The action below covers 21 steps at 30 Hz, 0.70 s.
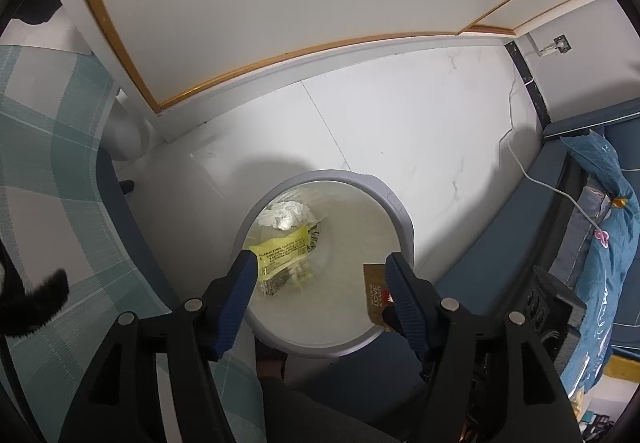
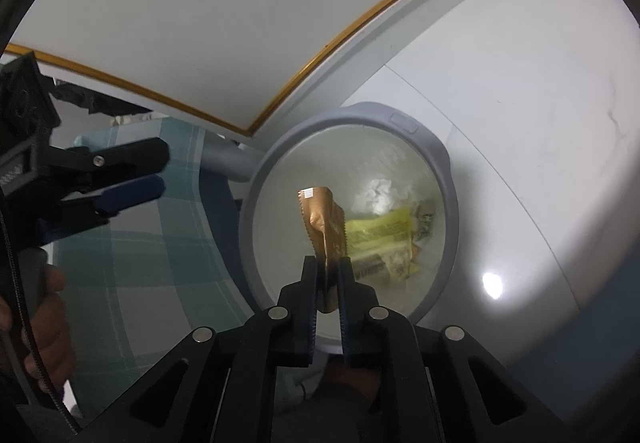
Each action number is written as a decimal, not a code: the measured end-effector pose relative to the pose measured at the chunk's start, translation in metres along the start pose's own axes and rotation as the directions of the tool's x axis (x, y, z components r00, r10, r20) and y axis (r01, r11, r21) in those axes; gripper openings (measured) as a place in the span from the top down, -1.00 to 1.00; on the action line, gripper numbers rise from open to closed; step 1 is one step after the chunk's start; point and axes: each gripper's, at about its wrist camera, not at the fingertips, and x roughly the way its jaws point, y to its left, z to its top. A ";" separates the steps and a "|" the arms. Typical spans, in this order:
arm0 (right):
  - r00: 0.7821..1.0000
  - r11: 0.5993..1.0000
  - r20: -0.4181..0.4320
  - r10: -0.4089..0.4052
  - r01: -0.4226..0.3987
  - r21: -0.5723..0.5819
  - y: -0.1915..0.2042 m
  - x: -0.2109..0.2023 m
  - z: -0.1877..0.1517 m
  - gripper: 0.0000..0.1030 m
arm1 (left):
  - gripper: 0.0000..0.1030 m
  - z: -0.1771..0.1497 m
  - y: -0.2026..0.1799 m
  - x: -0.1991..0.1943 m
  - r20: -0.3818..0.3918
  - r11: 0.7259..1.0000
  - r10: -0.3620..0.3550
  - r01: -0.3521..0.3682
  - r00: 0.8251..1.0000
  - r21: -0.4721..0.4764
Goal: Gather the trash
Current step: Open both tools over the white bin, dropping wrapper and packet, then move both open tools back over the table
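R gripper (image 2: 329,275): jaws pinched tight on brown wrapper (image 2: 325,221), which sticks up past the tips, crumpled, over the bin mouth.
L gripper (image 1: 320,271): jaws spread wide, nothing btwn them; hangs over near rim of bin. Also seen at left in right wrist view (image 2: 132,179), held by a hand (image 2: 40,323).
Brown wrapper, left wrist view (image 1: 374,293): just inside L gripper's right finger, touching or overlapping it; can't tell which.
Bin (image 1: 400,211): round, grey rim, clear liner, on white floor, directly below both grippers.
In bin: yellow packet (image 1: 282,253) lying flat nr L gripper's left finger tip; crumpled white tissue (image 1: 286,217) just beyond it, touching.
Around: teal check fabric (image 1: 52,163) at left, next to bin; white panel w/ gold trim (image 1: 280,3) behind; white cable (image 1: 540,179) on floor to right; blue bedding (image 1: 612,227) far right.
In the way: nothing btwn wrapper and bin opening.
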 end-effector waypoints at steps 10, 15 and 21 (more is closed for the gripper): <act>0.999 0.999 0.022 -0.033 0.033 0.009 -0.004 -0.014 -0.005 0.29 | -0.21 -0.010 -0.002 -0.006 0.007 0.998 0.042 -0.043 0.999 0.049; 0.997 0.998 0.054 -0.054 0.053 0.018 -0.009 -0.032 -0.010 -0.01 | -0.22 -0.012 0.001 -0.011 0.020 0.998 0.050 -0.051 0.999 0.041; 0.991 0.996 0.112 -0.079 0.075 0.038 -0.010 -0.056 -0.010 -0.34 | -0.23 -0.019 -0.004 -0.024 0.075 0.996 0.056 -0.061 0.996 0.070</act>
